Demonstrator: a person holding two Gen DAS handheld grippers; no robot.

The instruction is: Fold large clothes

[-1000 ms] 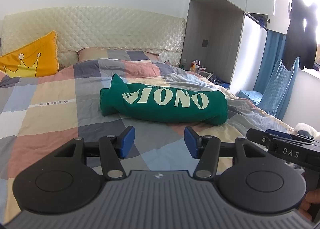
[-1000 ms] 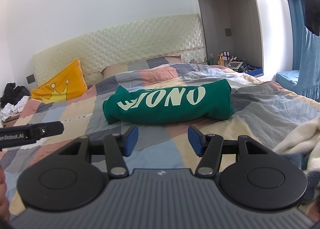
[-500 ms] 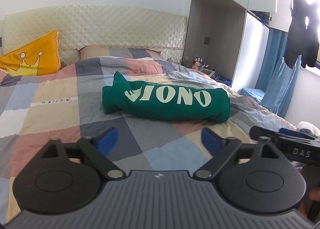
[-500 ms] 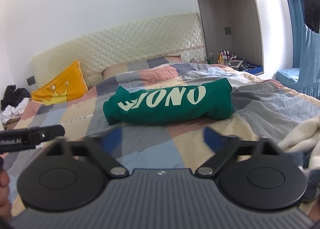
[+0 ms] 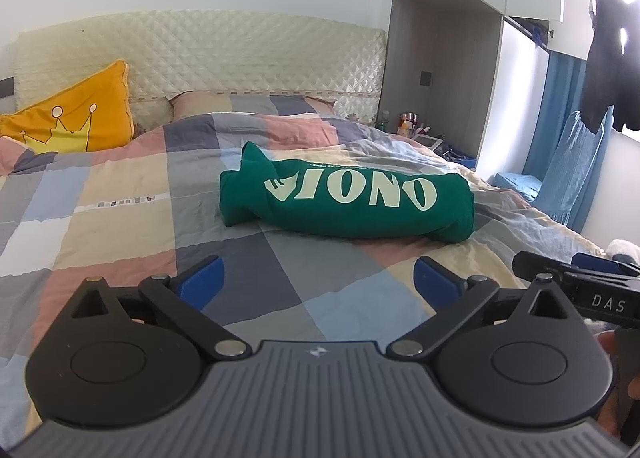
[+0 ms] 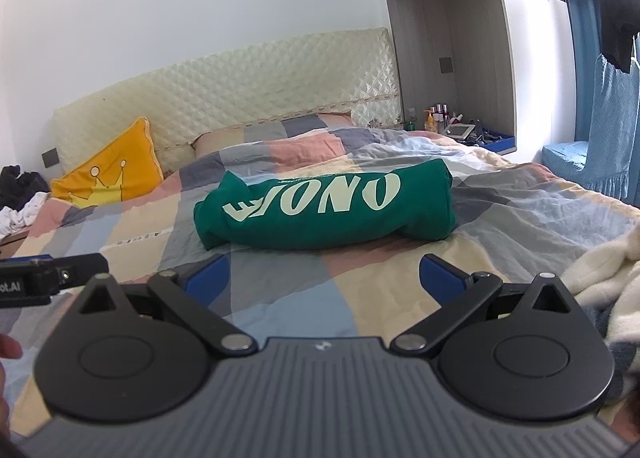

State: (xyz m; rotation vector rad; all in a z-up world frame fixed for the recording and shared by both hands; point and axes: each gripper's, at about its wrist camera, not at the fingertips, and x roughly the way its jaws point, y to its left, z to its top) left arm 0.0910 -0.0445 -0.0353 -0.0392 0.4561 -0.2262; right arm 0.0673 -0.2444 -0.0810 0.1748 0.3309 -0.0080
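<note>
Bedroom, checked quilt (image 5: 120, 226) underfoot of both tools. Green bundle (image 5: 344, 198) lies ahead, well apart from left gripper (image 5: 318, 278) and right gripper (image 6: 324, 276); jaws just spread wide, nothing between. Risk judged: quilt pinched along with the bundle if grabbed low.

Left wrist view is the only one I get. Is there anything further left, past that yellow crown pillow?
Observer: Yes. The right wrist view shows a heap of dark and white clothes lying left of the yellow crown-print pillow, beyond the bed's side.
Operator: And the other tongs? I only see a black edge of them.
Observer: The right tongs stand wide open, having just been opening, with nothing between them.
</note>
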